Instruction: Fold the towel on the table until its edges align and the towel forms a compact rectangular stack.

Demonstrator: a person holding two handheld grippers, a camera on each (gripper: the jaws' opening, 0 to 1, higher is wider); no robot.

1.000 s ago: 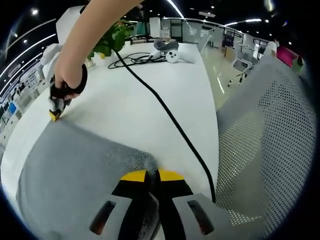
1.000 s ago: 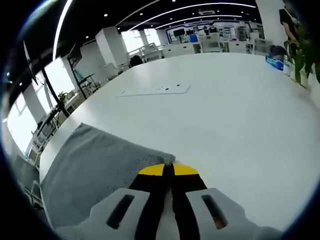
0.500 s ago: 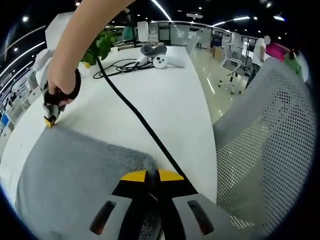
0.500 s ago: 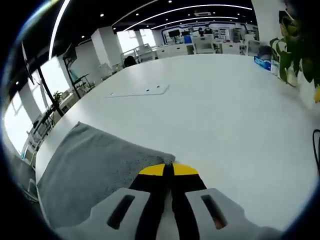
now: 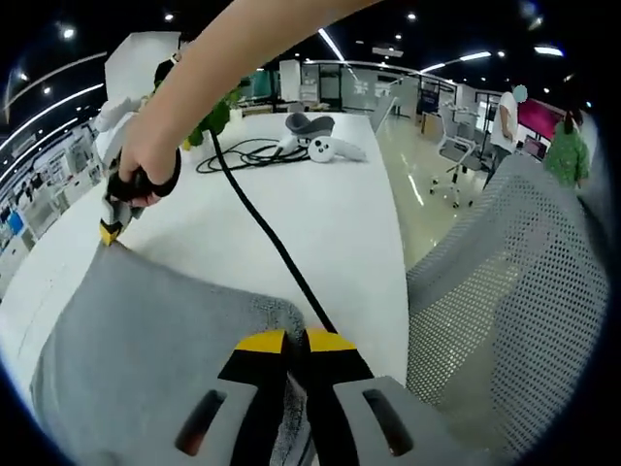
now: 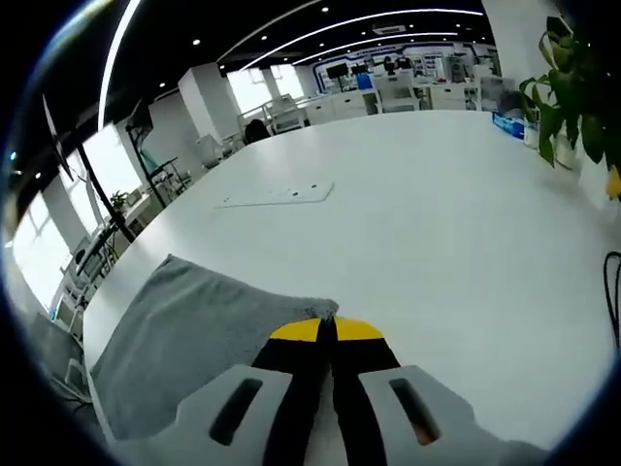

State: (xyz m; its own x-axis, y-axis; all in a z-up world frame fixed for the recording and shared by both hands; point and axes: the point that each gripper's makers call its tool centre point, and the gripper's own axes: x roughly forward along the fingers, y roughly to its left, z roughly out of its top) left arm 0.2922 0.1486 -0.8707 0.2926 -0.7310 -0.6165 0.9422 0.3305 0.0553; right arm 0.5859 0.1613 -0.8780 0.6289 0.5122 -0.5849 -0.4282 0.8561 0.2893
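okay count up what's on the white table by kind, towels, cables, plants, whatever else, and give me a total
Towel: 1
Cable: 1
Plant: 1
White controllers: 2
Flat white sheet: 1
Blue box: 1
Total: 7

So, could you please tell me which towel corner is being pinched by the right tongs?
The far corner of the grey towel, under the person's hand; the right tongs grip it, while the left tongs hold the near corner beside the black cable.

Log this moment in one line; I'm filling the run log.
stage: fold underway | left gripper: shut on towel corner | right gripper: shut on another corner
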